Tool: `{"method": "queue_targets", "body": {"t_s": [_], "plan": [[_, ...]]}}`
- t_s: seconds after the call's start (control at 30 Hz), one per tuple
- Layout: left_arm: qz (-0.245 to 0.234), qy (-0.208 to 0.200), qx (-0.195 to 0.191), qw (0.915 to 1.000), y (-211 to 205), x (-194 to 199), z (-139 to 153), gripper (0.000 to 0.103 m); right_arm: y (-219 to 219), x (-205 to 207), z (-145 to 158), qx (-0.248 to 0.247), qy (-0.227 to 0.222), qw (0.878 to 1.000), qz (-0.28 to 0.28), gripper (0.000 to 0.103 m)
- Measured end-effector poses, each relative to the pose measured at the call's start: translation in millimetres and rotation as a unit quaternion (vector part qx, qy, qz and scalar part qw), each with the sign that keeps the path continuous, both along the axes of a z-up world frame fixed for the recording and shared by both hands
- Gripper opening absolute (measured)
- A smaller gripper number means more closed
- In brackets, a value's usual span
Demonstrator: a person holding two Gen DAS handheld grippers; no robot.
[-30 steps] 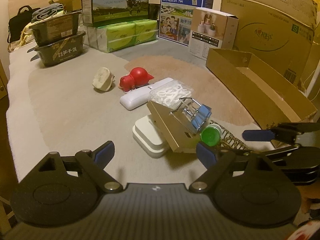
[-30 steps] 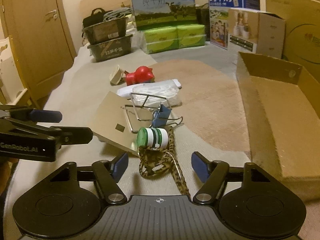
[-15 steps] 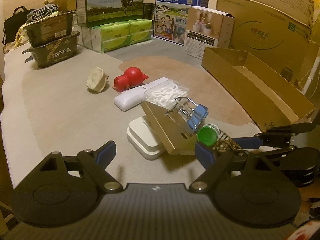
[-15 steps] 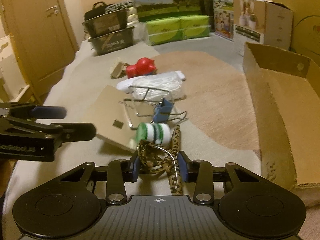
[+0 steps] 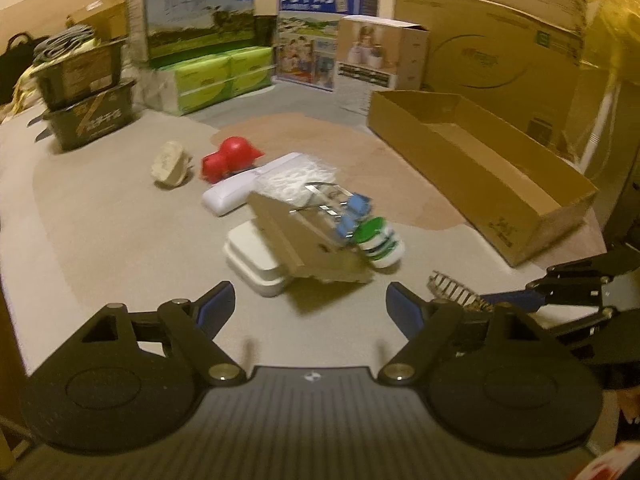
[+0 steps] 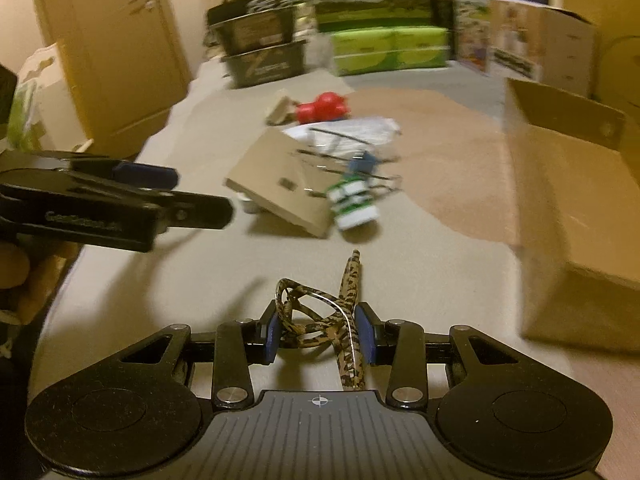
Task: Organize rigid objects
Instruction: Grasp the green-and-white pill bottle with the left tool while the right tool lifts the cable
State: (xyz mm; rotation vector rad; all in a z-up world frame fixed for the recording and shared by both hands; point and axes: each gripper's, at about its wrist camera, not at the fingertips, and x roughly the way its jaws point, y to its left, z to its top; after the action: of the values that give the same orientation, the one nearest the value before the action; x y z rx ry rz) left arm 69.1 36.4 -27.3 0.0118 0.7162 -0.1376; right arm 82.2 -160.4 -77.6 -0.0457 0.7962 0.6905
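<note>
The right gripper [image 6: 318, 334] pinched the leopard-print glasses [image 6: 340, 320] between its 2 pads, near the open carton [image 6: 560, 184]. The left gripper [image 5: 310, 308] was spread with nothing between its fingers. The bottle [image 5: 378, 242] lay just beside the tilted card [image 5: 304, 248] (both near the carton's front corner).

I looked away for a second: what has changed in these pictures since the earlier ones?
The right gripper closed on the leopard-print glasses and pulled them back from the green-capped bottle. The left gripper stayed open and holds nothing; the cardboard tray has not moved.
</note>
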Motion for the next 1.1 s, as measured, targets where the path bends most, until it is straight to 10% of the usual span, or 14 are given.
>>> {"method": "queue_targets", "body": {"t_s": [0.8, 1.1], "plan": [[-0.121, -0.035, 0.181, 0.9755, -86, 55, -48, 0.03, -37, 3, -4, 0.0, -0.015, 0.998, -0.057, 0.039], [-0.098, -0.015, 0.118, 0.988, -78, 45, -33, 0.029, -39, -1, 1, 0.002, -0.019, 0.998, -0.064, 0.039]]}}
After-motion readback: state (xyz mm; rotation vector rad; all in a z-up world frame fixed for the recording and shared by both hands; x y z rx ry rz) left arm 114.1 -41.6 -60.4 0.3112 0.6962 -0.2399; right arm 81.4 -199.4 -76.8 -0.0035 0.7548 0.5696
